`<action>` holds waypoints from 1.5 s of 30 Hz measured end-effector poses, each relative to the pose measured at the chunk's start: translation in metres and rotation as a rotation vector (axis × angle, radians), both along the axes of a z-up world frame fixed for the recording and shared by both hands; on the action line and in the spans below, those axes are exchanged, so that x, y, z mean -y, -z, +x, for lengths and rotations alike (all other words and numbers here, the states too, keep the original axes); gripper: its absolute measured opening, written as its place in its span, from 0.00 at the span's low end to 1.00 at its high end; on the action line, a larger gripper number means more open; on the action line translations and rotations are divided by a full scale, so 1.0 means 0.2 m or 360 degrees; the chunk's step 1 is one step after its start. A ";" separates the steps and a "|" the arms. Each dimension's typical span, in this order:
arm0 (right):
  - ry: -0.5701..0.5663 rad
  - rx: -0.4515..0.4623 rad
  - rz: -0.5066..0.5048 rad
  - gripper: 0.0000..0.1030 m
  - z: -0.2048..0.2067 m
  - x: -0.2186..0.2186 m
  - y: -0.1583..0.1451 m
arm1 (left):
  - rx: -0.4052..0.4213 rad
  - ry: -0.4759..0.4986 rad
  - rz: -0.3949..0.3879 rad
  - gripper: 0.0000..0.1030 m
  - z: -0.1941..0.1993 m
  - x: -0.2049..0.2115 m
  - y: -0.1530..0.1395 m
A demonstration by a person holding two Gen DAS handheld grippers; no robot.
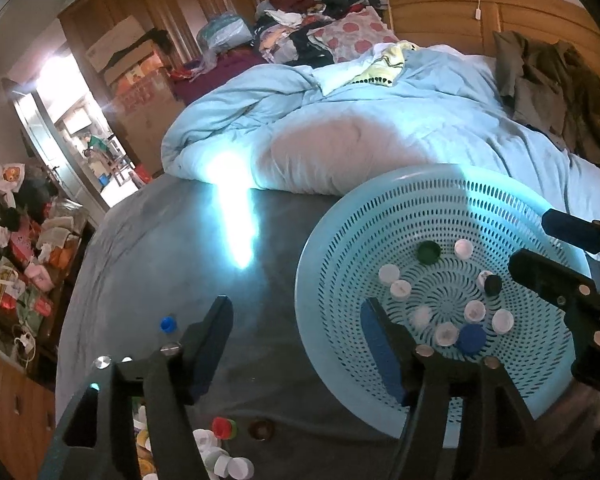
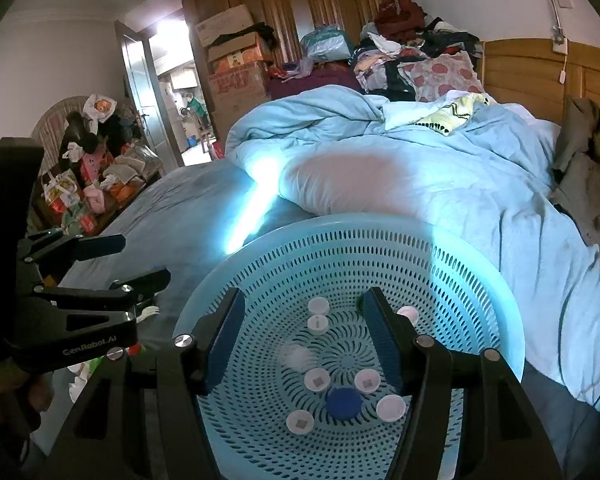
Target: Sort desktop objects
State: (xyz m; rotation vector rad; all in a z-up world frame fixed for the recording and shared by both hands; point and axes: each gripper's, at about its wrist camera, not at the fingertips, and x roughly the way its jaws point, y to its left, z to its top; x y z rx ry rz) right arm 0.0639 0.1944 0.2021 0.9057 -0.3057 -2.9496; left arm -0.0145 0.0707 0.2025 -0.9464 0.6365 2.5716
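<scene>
A light blue perforated basket (image 1: 332, 264) (image 2: 380, 248) lies on a grey bed sheet and holds several bottle caps, mostly white, with a blue cap (image 1: 471, 338) (image 2: 343, 402), a green cap (image 1: 428, 252) and a black cap (image 1: 493, 284). My left gripper (image 1: 296, 320) is open and empty over the sheet at the basket's left rim. My right gripper (image 2: 304, 328) is open and empty above the basket; it also shows in the left wrist view (image 1: 540, 240). A white cap (image 2: 296, 356) looks blurred between its fingers. Loose caps (image 1: 224, 456), a red cap (image 1: 220, 427) and a blue cap (image 1: 168, 324) lie on the sheet.
A light blue duvet (image 1: 340, 120) is heaped just behind the basket. Clothes piles (image 2: 412, 56) and cardboard boxes (image 2: 236, 64) stand at the back. A cluttered chair (image 2: 92, 168) sits at the left by the open door. A wooden headboard (image 2: 540, 76) is at the right.
</scene>
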 end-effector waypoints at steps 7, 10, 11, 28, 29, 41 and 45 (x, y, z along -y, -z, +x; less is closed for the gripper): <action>-0.0136 -0.0015 0.0019 0.65 0.06 0.19 0.01 | -0.0085 -0.0108 0.0041 0.96 0.04 0.24 -0.04; -0.0285 0.0024 0.0077 0.73 0.11 0.40 0.11 | -0.0092 -0.0253 0.0100 1.00 0.05 0.56 -0.01; -0.0339 0.0051 0.0091 0.75 0.13 0.47 0.16 | -0.0070 -0.0324 0.0121 1.00 0.05 0.71 0.02; -0.0405 0.0534 0.0085 0.78 -0.23 0.89 0.88 | 0.0380 -0.1440 0.0315 1.00 -0.02 2.21 0.94; -0.0412 0.0507 0.0110 0.83 -0.22 0.91 0.88 | 0.0361 -0.1435 0.0339 1.00 -0.01 2.21 0.96; -0.0460 0.0479 0.0143 0.99 -0.23 0.94 0.91 | 0.0255 -0.1425 0.0471 1.00 0.04 2.23 0.98; -0.0463 0.0479 0.0137 0.99 -0.23 0.94 0.91 | 0.0263 -0.1423 0.0480 1.00 0.01 2.24 0.97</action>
